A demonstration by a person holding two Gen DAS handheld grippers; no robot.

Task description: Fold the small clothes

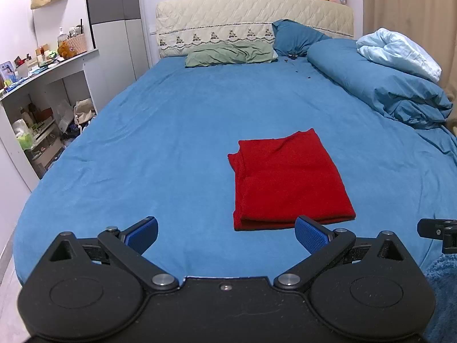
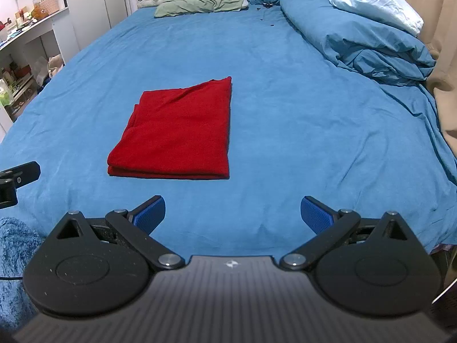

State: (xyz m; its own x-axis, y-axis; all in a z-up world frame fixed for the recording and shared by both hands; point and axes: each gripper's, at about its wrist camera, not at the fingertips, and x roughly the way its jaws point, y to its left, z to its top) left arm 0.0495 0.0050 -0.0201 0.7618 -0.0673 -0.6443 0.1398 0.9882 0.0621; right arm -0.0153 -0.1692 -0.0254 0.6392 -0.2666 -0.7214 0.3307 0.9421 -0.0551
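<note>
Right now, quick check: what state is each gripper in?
Left gripper: jaws open, holding nothing, short of the folded red garment.
Right gripper: jaws open, holding nothing.

Garment (image 1: 288, 180): folded, flat on the bed sheet (image 1: 171, 131) — ahead of both grippers.
Pillow (image 1: 228, 54): behind it, at the headboard (image 1: 254, 20).
Duvet (image 1: 380, 85): heaped far right.
Shelves (image 1: 42, 108): left of bed.
</note>
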